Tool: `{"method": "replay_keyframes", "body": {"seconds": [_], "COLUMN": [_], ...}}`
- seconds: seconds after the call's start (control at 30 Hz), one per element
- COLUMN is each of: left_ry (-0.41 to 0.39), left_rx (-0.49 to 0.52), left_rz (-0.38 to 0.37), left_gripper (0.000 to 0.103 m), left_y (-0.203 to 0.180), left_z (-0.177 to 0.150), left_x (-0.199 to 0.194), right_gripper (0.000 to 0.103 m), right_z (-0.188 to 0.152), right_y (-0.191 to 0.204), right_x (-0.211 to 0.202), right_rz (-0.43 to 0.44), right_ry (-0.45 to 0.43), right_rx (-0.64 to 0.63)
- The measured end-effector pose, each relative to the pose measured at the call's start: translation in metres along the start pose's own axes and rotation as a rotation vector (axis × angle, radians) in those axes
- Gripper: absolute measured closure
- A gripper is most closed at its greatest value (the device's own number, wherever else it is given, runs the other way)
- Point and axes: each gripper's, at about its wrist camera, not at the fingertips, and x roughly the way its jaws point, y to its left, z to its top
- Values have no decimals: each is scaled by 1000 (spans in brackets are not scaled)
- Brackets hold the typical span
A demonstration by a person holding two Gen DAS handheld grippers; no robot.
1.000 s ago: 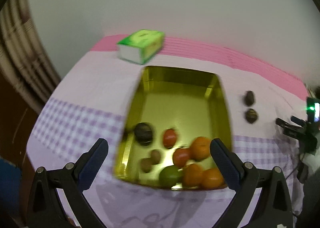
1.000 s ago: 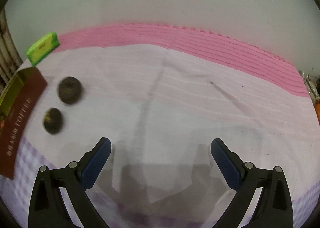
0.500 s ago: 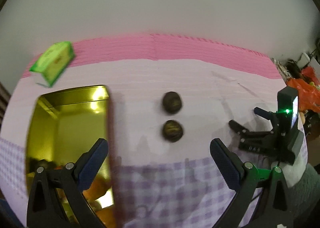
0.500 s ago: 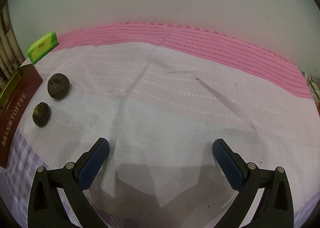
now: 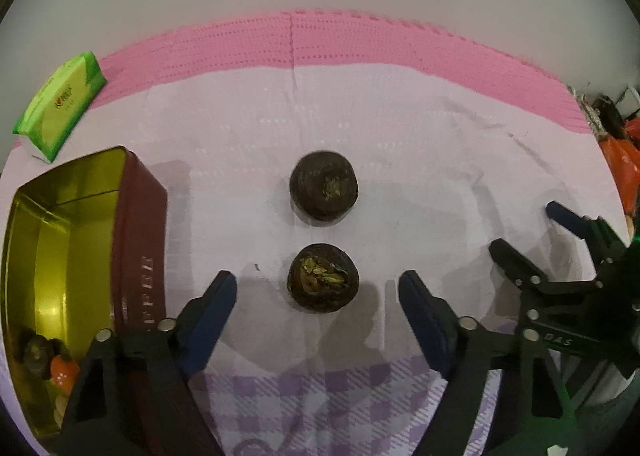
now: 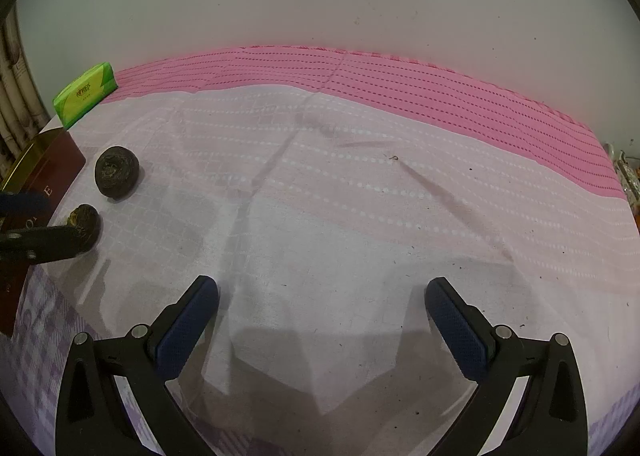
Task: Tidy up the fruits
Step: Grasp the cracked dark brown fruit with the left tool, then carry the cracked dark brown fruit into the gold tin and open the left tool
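Two dark round fruits lie on the pale cloth, a far one (image 5: 323, 191) and a near one (image 5: 323, 282) with its dry yellowish cap facing up. My left gripper (image 5: 318, 288) points down at the near fruit, which sits between its blue pads. The jaws are closing, with a gap still on both sides. An open toffee tin (image 5: 138, 215), gold inside, stands at the left with an orange fruit (image 5: 64, 372) and a dark one (image 5: 36, 352) in it. My right gripper (image 6: 322, 296) hangs open over bare cloth. Both dark fruits (image 6: 117, 171) (image 6: 86, 219) also show at the left there.
A green tissue pack (image 5: 60, 103) lies at the back left by the pink cloth band (image 5: 400, 43). The right gripper (image 5: 528, 230) shows at the right of the left wrist view. The left gripper's fingers (image 6: 44, 244) reach in at the left edge of the right wrist view.
My left gripper swung right from above the tin to the two dark fruits, sank toward the near one, and its jaws narrowed. The right gripper has hardly moved.
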Motion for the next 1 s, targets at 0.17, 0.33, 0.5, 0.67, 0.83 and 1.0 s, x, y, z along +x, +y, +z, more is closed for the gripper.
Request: {"method": "replay_keyframes", "body": {"seconds": [0.17,0.33,0.5,0.67,0.83,1.0], "left_ry": [-1,-11,-21,-24,-23,-52], "left_rx": [19,32,50,57,49,65], "left_rz": [0,5,16,16,11,10], "left_gripper": [39,52,68,69,69,69], "left_y": [-3,-4,-6,-6,-10,-14], "left_z": [0,1,-2,-7,-7,-13], "left_x": [7,8,5,2,0,-15], "right_gripper": [0,0,0,0,0,0], "right_z": [0,0,0,1,1,1], "right_y": [0,0,0,0,1,1], "right_x": [0,0,0,-1,-1,0], "right_rz": [0,-1,-1,-1,-1,-2], "right_ry": [0,0,0,1,1,1], "right_rx": [0,0,0,0,0,0]}}
